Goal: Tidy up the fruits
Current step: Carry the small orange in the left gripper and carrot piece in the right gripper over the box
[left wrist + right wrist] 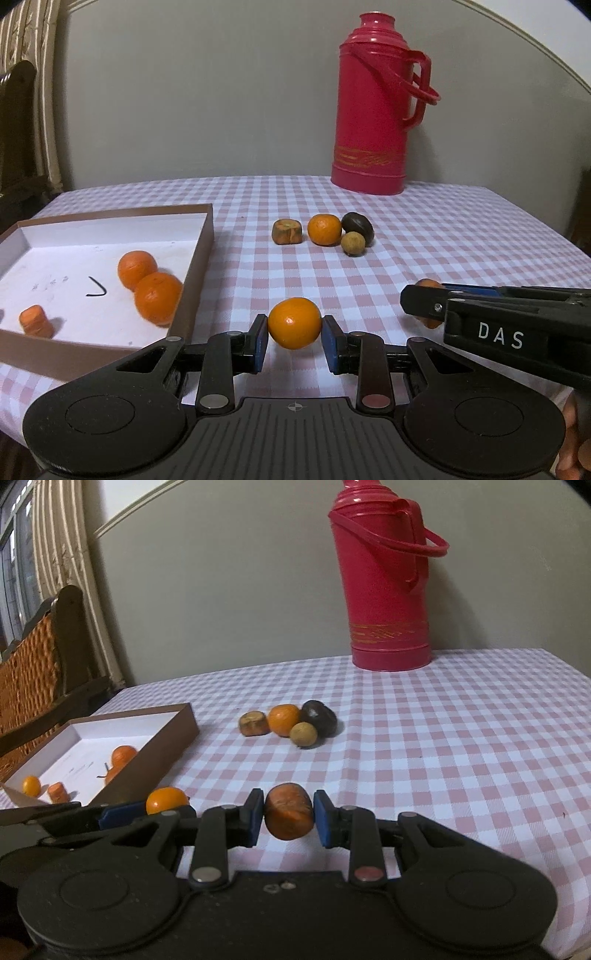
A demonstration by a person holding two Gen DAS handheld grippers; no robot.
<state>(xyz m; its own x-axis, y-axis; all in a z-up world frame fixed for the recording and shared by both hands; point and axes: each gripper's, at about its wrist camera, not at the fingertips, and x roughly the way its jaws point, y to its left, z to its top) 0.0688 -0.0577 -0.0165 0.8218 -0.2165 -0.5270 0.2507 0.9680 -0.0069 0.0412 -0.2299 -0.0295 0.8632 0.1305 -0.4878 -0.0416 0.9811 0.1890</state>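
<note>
My left gripper (294,341) is shut on a small round orange (294,323), held just above the checked tablecloth, right of the brown box (201,254). My right gripper (289,818) is shut on an orange carrot chunk (289,811); it shows in the left wrist view (424,304) at the right. The box holds two oranges (153,291) and a carrot chunk (35,320). A cluster lies further back: a brownish chunk (287,231), an orange (324,229), a dark fruit (357,225) and a small tan fruit (353,243).
A tall red thermos (373,107) stands at the back of the table near the wall. A wicker chair (37,664) stands left of the table. The box has a white floor with a small black mark (96,290).
</note>
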